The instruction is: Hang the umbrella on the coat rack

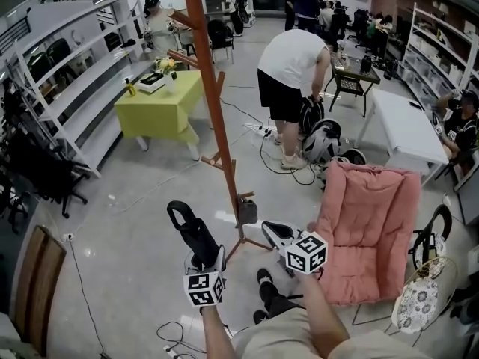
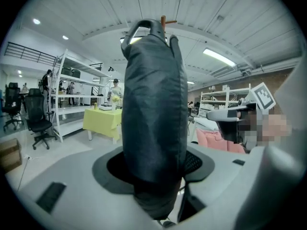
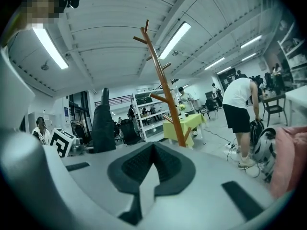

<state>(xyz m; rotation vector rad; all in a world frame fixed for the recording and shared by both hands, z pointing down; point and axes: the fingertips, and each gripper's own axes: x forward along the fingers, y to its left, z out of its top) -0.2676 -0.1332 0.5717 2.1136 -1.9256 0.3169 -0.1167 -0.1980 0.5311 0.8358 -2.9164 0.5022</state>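
The coat rack (image 1: 217, 118) is a tall orange-brown pole with short side pegs, standing on the floor straight ahead. Its pole also shows in the right gripper view (image 3: 165, 87), and its tip peeks over the umbrella in the left gripper view (image 2: 164, 19). My left gripper (image 1: 203, 259) is shut on a folded black umbrella (image 1: 196, 234) in its sleeve, held upright with the loop at the top, left of the rack's foot. The umbrella (image 2: 153, 104) fills the gap between the jaws. My right gripper (image 1: 273, 232) is shut and empty, to the right of the pole. The umbrella (image 3: 103, 123) appears at its left.
A pink cushioned chair (image 1: 367, 223) stands close on the right. A small grey box (image 1: 248, 212) sits at the rack's foot. Behind it are a yellow-green table (image 1: 161, 107), a person in a white shirt bending over (image 1: 292, 66), white shelves (image 1: 67, 73) and floor cables (image 1: 269, 152).
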